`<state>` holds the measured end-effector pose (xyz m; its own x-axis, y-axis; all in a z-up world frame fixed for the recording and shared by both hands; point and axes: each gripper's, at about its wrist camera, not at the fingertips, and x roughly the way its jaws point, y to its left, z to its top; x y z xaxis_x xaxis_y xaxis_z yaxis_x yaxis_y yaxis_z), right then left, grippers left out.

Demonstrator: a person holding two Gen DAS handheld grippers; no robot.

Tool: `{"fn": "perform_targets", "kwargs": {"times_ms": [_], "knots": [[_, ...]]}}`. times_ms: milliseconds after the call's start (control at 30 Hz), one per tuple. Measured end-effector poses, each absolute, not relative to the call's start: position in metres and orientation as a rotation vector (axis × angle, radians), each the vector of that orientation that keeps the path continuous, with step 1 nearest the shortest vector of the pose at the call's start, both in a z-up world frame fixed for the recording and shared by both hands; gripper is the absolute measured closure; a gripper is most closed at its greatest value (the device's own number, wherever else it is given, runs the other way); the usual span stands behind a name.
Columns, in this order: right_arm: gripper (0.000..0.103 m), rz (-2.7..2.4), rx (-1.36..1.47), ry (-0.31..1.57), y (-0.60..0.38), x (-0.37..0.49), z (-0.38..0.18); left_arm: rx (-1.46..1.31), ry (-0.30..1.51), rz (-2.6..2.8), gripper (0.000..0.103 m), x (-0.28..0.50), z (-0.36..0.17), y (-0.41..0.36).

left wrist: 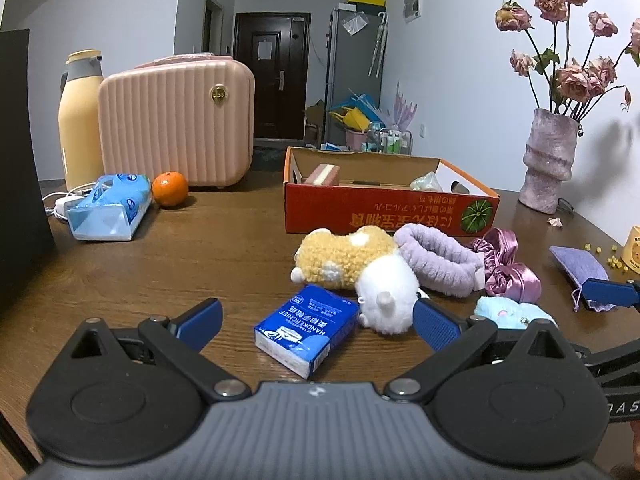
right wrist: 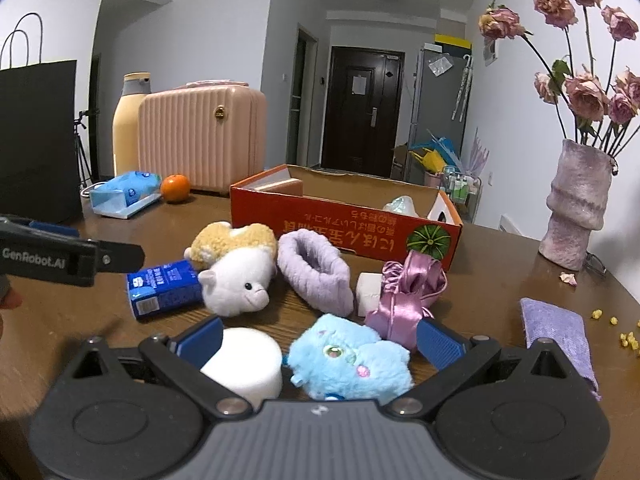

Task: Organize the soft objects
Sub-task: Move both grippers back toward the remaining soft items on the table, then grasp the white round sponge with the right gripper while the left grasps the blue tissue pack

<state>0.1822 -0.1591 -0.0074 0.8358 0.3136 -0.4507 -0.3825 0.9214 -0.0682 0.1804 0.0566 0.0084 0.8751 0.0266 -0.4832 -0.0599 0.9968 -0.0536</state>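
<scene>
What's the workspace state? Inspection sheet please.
Surface: brown wooden table, crowded.
Job's things: white plush, blue plush, purple headband, satin scrunchie in front of the red box.
Clutter: tissue pack, orange, pink case, vase.
Grippers: left tongs open; right tongs open.
Cables: white cable near the flask.
Surroundings: dark door, hallway.

— What is carried by the brown wooden table [left wrist: 168,256]?

— A red cardboard box [left wrist: 384,210], a pink ribbed case [left wrist: 176,120], an orange [left wrist: 169,188] and a blue tissue pack [left wrist: 110,206] are seen.

— And nearer?

— Plush toys [right wrist: 236,264], a purple headband [right wrist: 316,270], a handkerchief packet [left wrist: 308,328] and a vase [right wrist: 576,208] are set there.
</scene>
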Motion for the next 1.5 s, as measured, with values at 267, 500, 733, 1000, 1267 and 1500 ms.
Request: {"fn": "perform_targets", "kwargs": {"times_ms": [267, 500, 733, 1000, 1267, 1500], "knots": [[0.007, 0.429, -0.164, 0.473, -0.142, 0.186, -0.016, -0.054, 0.516, 0.053, 0.000, 0.181, 0.006, 0.065], [0.021, 0.506, -0.223, 0.528, -0.111, 0.191, -0.031, -0.044, 0.532, 0.082, 0.000, 0.184, 0.003, 0.081], [0.043, 0.522, -0.218, 0.604, -0.099, 0.209, -0.042, -0.040, 0.551, 0.097, 0.000, 0.185, -0.002, 0.096], [0.047, 0.539, -0.198, 0.639, -0.097, 0.221, -0.048, -0.049, 0.564, 0.090, 0.000, 0.186, -0.003, 0.102], [0.047, 0.544, -0.180, 0.626, -0.100, 0.221, -0.046, -0.047, 0.566, 0.091, 0.000, 0.186, -0.003, 0.101], [0.047, 0.520, -0.131, 0.560, -0.112, 0.217, -0.035, -0.062, 0.564, 0.090, 0.000, 0.189, -0.003, 0.104]]}}
